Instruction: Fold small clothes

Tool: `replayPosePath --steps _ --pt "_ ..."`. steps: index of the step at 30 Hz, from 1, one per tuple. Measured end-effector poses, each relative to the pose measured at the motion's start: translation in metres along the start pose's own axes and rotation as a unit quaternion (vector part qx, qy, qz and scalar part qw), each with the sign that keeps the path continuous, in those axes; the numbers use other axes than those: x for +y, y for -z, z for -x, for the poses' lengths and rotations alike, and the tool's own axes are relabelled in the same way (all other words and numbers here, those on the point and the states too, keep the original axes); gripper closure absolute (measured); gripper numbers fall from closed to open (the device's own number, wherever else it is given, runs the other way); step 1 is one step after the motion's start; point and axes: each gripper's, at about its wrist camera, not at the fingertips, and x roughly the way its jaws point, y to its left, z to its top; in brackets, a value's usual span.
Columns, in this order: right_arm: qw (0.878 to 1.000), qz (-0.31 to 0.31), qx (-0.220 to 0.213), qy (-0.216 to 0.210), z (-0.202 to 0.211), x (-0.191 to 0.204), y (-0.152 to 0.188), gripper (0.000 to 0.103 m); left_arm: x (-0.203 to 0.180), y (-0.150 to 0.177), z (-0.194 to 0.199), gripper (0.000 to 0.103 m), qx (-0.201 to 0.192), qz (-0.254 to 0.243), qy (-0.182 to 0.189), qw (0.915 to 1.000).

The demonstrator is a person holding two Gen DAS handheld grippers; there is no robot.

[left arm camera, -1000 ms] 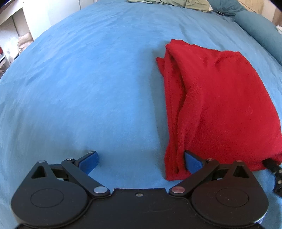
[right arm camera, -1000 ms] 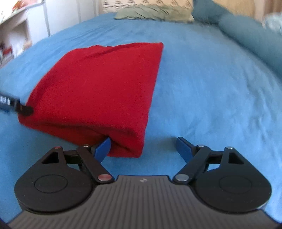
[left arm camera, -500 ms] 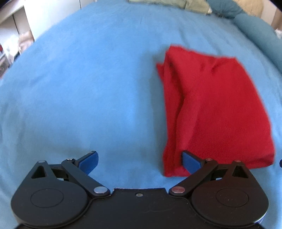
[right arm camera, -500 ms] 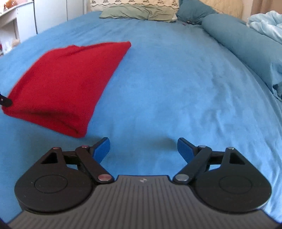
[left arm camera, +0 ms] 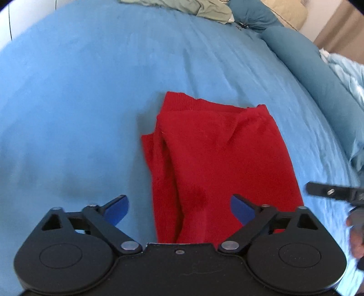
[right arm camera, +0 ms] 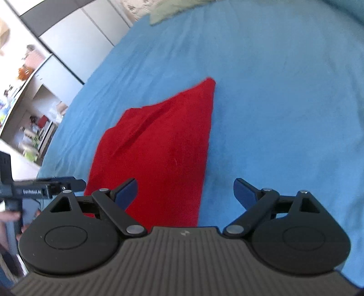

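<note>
A folded red garment (left arm camera: 218, 159) lies flat on the blue bed sheet (left arm camera: 91, 102); it also shows in the right wrist view (right arm camera: 159, 148). My left gripper (left arm camera: 179, 208) is open and empty, raised over the garment's near edge. My right gripper (right arm camera: 185, 191) is open and empty, raised over the garment's near right corner. The right gripper shows at the right edge of the left wrist view (left arm camera: 329, 193), and the left gripper shows at the left edge of the right wrist view (right arm camera: 45, 187).
Grey-green clothes (left arm camera: 193, 6) and teal pillows (left arm camera: 295, 52) lie at the head of the bed. A light blue blanket (left arm camera: 348, 72) is at the right. White shelves with clutter (right arm camera: 29, 109) stand left of the bed.
Both grippers have let go of the garment's near edge and lifted back and up. The garment now lies flat and farther below both cameras.
</note>
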Motion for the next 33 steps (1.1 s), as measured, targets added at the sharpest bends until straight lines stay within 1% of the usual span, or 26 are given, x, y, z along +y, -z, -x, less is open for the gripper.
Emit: replayPosePath --steps 3,5,8,10,11,12,13,14,15,16,17,19,21,25,28,30,32,33 --pt "1.000 -0.013 0.011 -0.013 -0.024 -0.004 -0.002 0.000 0.003 -0.003 -0.012 0.014 0.000 0.013 0.013 0.9998" --pt "1.000 -0.016 0.012 -0.019 -0.031 -0.004 -0.002 0.000 0.003 -0.006 -0.018 0.020 0.004 0.017 0.018 0.9997" --pt "1.000 -0.017 0.019 -0.019 -0.038 -0.004 0.003 0.000 0.001 -0.005 -0.028 0.021 0.014 0.020 0.024 0.9994" --pt "1.000 -0.007 0.019 -0.013 -0.042 -0.003 0.004 0.009 -0.002 -0.005 -0.034 0.023 0.011 0.013 0.023 0.9996" --pt "1.000 -0.004 0.017 -0.010 -0.044 -0.001 0.004 0.012 -0.005 -0.004 -0.035 0.032 0.008 0.006 0.021 0.9997" --pt "1.000 -0.004 0.016 -0.010 -0.042 -0.001 0.005 0.024 -0.008 -0.004 -0.035 0.039 0.007 0.000 0.020 0.9998" --pt "1.000 -0.003 0.017 -0.009 -0.042 0.000 0.005 0.033 -0.011 -0.005 -0.036 0.051 0.006 -0.001 0.023 0.9997" --pt "1.000 0.001 0.014 -0.004 -0.039 0.003 0.006 0.037 -0.014 -0.006 -0.035 0.061 0.006 -0.001 0.022 0.9997" --pt "1.000 0.007 0.011 0.000 -0.038 0.006 0.006 0.048 -0.017 -0.007 -0.032 0.067 0.003 -0.006 0.016 0.9998" --pt "1.000 0.014 0.007 0.005 -0.036 0.010 0.007 0.055 -0.022 -0.007 -0.029 0.074 0.000 -0.014 0.010 0.9998" --pt "1.000 0.019 0.001 0.009 -0.036 0.015 0.007 0.058 -0.028 -0.007 -0.025 0.076 -0.005 -0.025 0.002 0.9997" --pt "0.999 0.026 -0.012 0.019 -0.029 0.024 0.007 0.061 -0.038 -0.005 -0.015 0.078 -0.016 -0.043 -0.007 0.9989" --pt "0.999 0.034 -0.028 0.015 -0.019 0.034 0.007 0.063 -0.051 -0.003 -0.001 0.078 -0.029 -0.058 -0.009 0.9979" --pt "0.998 0.048 -0.044 0.001 0.025 0.043 0.015 0.063 -0.079 0.013 0.037 0.078 -0.045 -0.066 -0.009 0.9968" --pt "0.998 0.049 -0.047 -0.005 0.071 0.039 0.030 0.063 -0.105 0.037 0.066 0.078 -0.050 -0.064 0.000 0.9967" --pt "0.998 0.043 -0.040 -0.008 0.102 0.032 0.047 0.063 -0.122 0.059 0.082 0.078 -0.043 -0.059 0.003 0.9974" --pt "0.999 0.046 -0.029 -0.005 0.124 0.023 0.066 0.063 -0.142 0.086 0.089 0.078 -0.032 -0.053 0.002 0.9981" --pt "0.999 0.045 -0.022 -0.001 0.132 0.017 0.076 0.063 -0.151 0.098 0.085 0.078 -0.026 -0.050 0.002 0.9984"
